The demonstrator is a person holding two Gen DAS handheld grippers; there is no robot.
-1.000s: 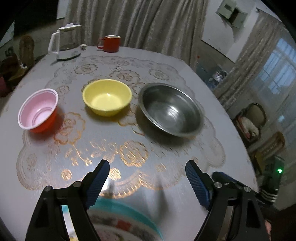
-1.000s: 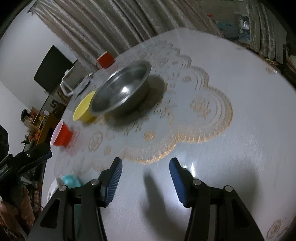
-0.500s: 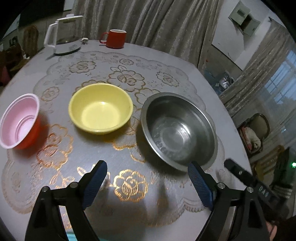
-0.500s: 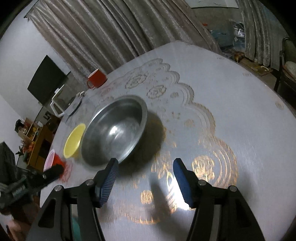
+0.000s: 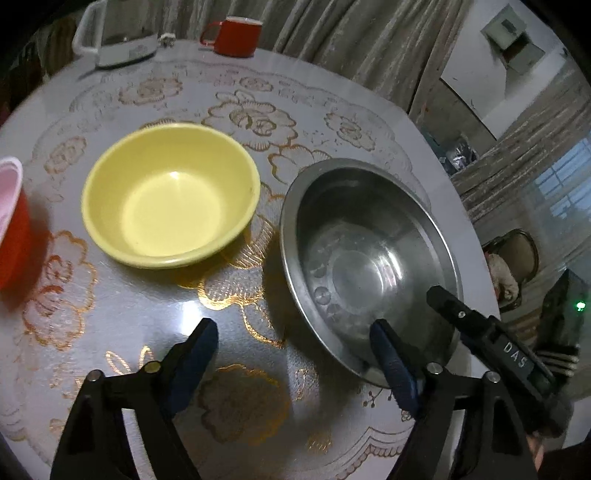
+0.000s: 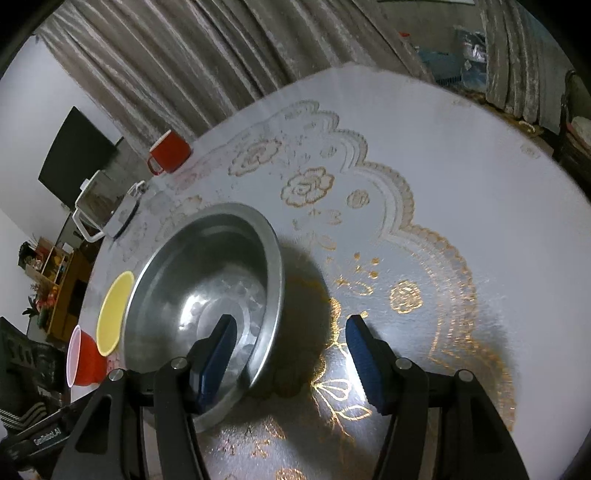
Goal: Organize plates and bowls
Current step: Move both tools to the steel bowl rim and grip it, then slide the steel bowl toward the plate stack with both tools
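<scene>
A wide steel bowl (image 5: 369,258) stands on the round table, with a yellow bowl (image 5: 170,195) to its left and a red cup with a pink inside (image 5: 11,229) at the left edge. My left gripper (image 5: 293,332) is closing. Its right finger hangs over the steel bowl's near rim and its left finger over the tablecloth, and neither pad touches. My right gripper (image 6: 290,325) straddles the steel bowl's (image 6: 207,295) right rim, one finger inside and one outside, open and not pressing. The yellow bowl (image 6: 114,310) and the red cup (image 6: 83,362) lie beyond the steel bowl.
A red mug (image 5: 236,35) and a white kettle (image 5: 118,33) stand at the table's far edge by the curtain. A finger (image 5: 461,317) of the right gripper reaches in beside the steel bowl. The table (image 6: 461,166) stretches bare to the right of the bowl.
Both grippers have moved forward up to the steel bowl, and each now has one finger over its rim. The teal-rimmed plate under the left gripper has dropped out of view.
</scene>
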